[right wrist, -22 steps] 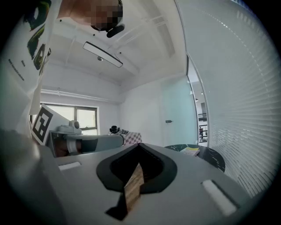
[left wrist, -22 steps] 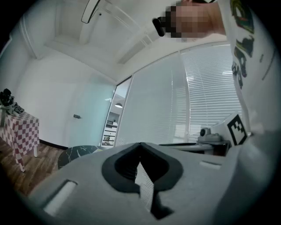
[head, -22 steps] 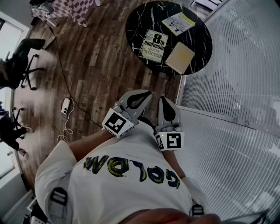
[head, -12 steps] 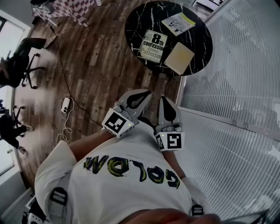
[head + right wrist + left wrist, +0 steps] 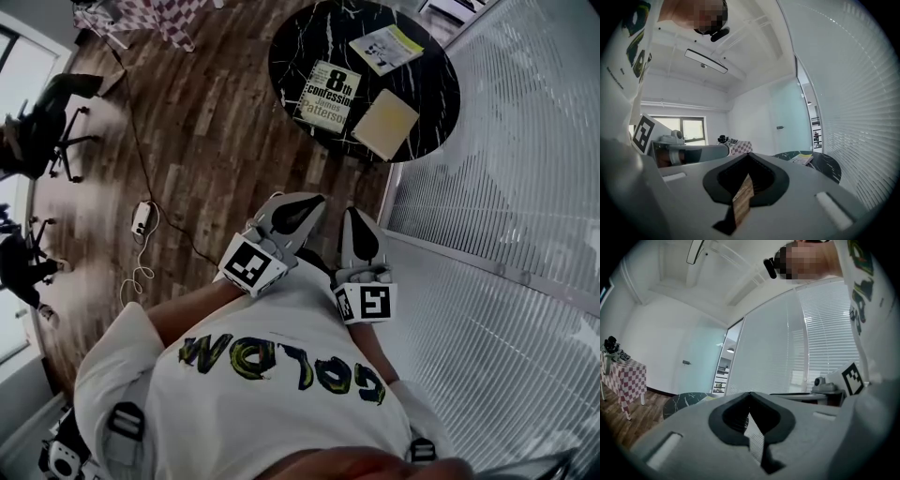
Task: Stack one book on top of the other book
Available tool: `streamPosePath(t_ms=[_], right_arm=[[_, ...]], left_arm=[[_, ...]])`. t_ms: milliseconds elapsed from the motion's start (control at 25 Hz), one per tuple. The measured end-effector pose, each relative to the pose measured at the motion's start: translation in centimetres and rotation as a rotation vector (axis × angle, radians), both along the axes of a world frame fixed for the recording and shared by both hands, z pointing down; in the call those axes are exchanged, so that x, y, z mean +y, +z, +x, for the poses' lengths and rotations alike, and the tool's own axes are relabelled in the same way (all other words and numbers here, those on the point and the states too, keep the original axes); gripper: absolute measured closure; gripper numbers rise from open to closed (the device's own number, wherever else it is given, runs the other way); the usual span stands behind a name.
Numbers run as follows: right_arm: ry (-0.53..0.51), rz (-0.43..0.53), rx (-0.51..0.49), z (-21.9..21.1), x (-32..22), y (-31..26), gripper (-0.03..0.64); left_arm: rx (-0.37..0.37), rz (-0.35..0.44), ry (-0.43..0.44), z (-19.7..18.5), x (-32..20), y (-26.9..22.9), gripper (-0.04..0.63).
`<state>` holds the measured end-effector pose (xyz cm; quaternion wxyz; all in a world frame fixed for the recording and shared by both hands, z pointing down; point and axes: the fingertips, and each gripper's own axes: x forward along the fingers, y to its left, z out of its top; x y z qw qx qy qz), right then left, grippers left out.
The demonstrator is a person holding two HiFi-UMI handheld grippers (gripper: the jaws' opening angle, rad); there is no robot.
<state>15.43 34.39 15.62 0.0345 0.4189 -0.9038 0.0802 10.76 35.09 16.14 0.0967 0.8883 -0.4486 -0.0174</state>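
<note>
Three books lie on a round black marble table [image 5: 427, 117] ahead of me: one with "8th confession" on its cover [image 5: 328, 95], a plain tan one [image 5: 385, 123] to its right, and a yellow-and-white one [image 5: 384, 49] at the far side. My left gripper [image 5: 302, 202] and right gripper [image 5: 358, 221] are held close to my chest, well short of the table. Both are shut with nothing between the jaws. The table [image 5: 820, 161] and the yellow-and-white book [image 5: 803, 159] show far off in the right gripper view; the left gripper view catches only the table's edge [image 5: 679, 401].
A wall of white blinds [image 5: 525, 187] runs along the right. Wooden floor [image 5: 206, 122] lies to the left, with a power strip and cable [image 5: 142, 225], office chairs [image 5: 47, 122] at the far left and a checkered-cloth table [image 5: 159, 14] at the top.
The view has shifted slightly; the grippers stay in place against my chest and the books have not moved.
</note>
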Motion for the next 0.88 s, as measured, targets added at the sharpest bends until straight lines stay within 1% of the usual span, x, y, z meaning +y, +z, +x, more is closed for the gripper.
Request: streamPosePath(t_ms=[160, 280, 480, 680, 880], right_arm=[[-0.005, -0.013, -0.007, 0.1, -1.0, 0.6, 0.614], [-0.006, -0.015, -0.006, -0.1, -1.9, 0.7, 0.615], [0.0, -0.02, 0.001, -0.5, -4.2, 0.9, 0.614], [0.009, -0.023, 0.012, -1.1, -7.5, 1.0, 0.614], [0.01, -0.018, 0.021, -2.5, -11.7, 0.8, 0.615]], left_arm=[[0.008, 0.004, -0.018, 0.0, -1.0, 0.1, 0.595], [-0.006, -0.002, -0.015, -0.1, -2.0, 0.3, 0.595], [-0.008, -0.004, -0.011, -0.7, -4.4, 0.5, 0.595], [0.008, -0.015, -0.001, -1.2, -7.8, 0.7, 0.595], [0.016, 0.011, 0.002, -2.6, -12.3, 0.2, 0.595]])
